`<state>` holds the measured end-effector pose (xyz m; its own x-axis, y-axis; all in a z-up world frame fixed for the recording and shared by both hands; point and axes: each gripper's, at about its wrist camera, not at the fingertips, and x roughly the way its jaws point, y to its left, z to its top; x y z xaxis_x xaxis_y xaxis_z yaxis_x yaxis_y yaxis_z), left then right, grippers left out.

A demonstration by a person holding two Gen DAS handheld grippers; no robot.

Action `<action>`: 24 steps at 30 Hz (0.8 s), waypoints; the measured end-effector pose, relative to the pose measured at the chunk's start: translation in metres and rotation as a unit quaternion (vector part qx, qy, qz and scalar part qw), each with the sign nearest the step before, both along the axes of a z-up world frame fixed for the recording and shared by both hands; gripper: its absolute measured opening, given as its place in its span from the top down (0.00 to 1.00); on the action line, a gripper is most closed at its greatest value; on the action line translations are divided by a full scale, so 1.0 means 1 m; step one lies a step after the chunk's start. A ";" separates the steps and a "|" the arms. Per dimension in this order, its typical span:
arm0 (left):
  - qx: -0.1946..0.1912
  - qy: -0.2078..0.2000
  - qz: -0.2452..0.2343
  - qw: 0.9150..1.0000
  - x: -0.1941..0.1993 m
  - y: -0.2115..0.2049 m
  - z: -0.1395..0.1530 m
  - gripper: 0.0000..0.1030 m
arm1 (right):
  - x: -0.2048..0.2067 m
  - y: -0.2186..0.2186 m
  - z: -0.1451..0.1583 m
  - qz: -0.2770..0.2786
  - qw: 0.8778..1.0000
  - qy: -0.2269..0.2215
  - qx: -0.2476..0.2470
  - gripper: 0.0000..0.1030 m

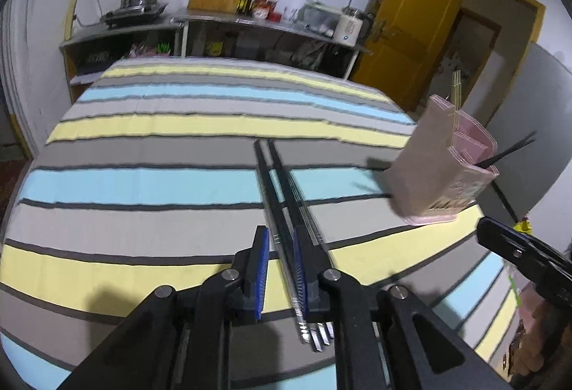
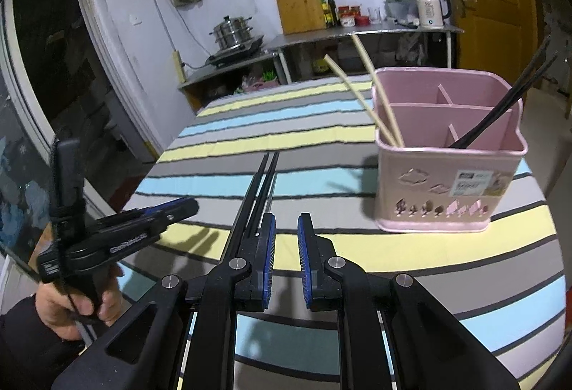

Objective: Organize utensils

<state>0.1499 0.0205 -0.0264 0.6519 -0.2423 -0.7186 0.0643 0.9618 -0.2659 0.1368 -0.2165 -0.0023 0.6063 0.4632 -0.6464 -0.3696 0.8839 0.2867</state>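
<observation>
Low in the left wrist view, the left hand-held gripper (image 1: 280, 265) stands narrowly parted, its ribbed blue pads flanking a pair of slim black chopsticks (image 1: 282, 189) with ringed metal ends; whether the pads press them I cannot tell. They run up the middle of the frame over a striped cloth (image 1: 143, 182) of grey, yellow and pale blue. At right stands a pink plastic utensil holder (image 1: 436, 175).

From the right wrist view, the right hand-held gripper (image 2: 286, 257) is narrowly open and holds nothing. The divided holder (image 2: 447, 175), upper right, contains pale wooden chopsticks (image 2: 371, 97) and black ones (image 2: 500, 107). A steel pot (image 2: 232, 30) sits on a shelf by the white wall.
</observation>
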 end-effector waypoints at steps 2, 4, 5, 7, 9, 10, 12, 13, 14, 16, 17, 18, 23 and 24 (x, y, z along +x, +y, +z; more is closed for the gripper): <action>0.000 0.010 0.001 1.000 0.009 0.001 -0.010 0.87 | 0.005 0.004 -0.005 0.004 1.000 0.007 -0.002 0.87; 0.004 0.017 0.003 1.000 0.018 0.001 -0.019 0.87 | 0.010 0.009 -0.013 0.009 1.000 0.016 -0.004 0.87; 0.004 0.020 0.004 1.000 0.021 0.001 -0.023 0.87 | 0.012 0.011 -0.015 0.011 1.000 0.019 -0.005 0.87; 0.003 0.026 0.005 1.000 0.029 0.001 -0.030 0.86 | 0.017 0.018 -0.023 0.018 0.999 0.025 -0.008 0.88; 0.002 0.030 0.006 1.000 0.035 0.000 -0.036 0.82 | 0.022 0.025 -0.029 0.024 0.999 0.032 -0.011 0.87; 0.003 0.031 0.006 1.000 0.036 0.000 -0.037 0.79 | 0.025 0.029 -0.033 0.027 0.999 0.035 -0.013 0.87; 0.002 0.031 0.007 0.999 0.040 -0.001 -0.040 0.77 | 0.030 0.036 -0.040 0.031 0.999 0.041 -0.015 0.87; 0.002 0.033 0.008 0.999 0.042 -0.001 -0.043 0.75 | 0.033 0.039 -0.043 0.033 0.998 0.044 -0.016 0.87; 0.003 0.035 0.009 0.999 0.042 0.000 -0.043 0.75 | 0.035 0.042 -0.047 0.034 0.998 0.048 -0.017 0.87; 0.007 0.041 0.010 0.999 0.044 -0.001 -0.048 0.74 | 0.041 0.048 -0.054 0.039 0.998 0.054 -0.019 0.88; 0.010 0.034 0.010 0.999 0.044 -0.002 -0.048 0.74 | 0.043 0.050 -0.056 0.041 0.997 0.056 -0.020 0.88; 0.014 0.033 0.008 0.999 0.044 -0.003 -0.048 0.74 | 0.044 0.052 -0.059 0.043 0.997 0.058 -0.021 0.88; 0.033 0.022 0.004 0.999 0.044 -0.006 -0.050 0.73 | 0.048 0.058 -0.067 0.047 0.997 0.065 -0.021 0.88; 0.036 0.020 0.005 0.999 0.044 -0.007 -0.050 0.72 | 0.048 0.057 -0.067 0.046 0.997 0.066 -0.020 0.88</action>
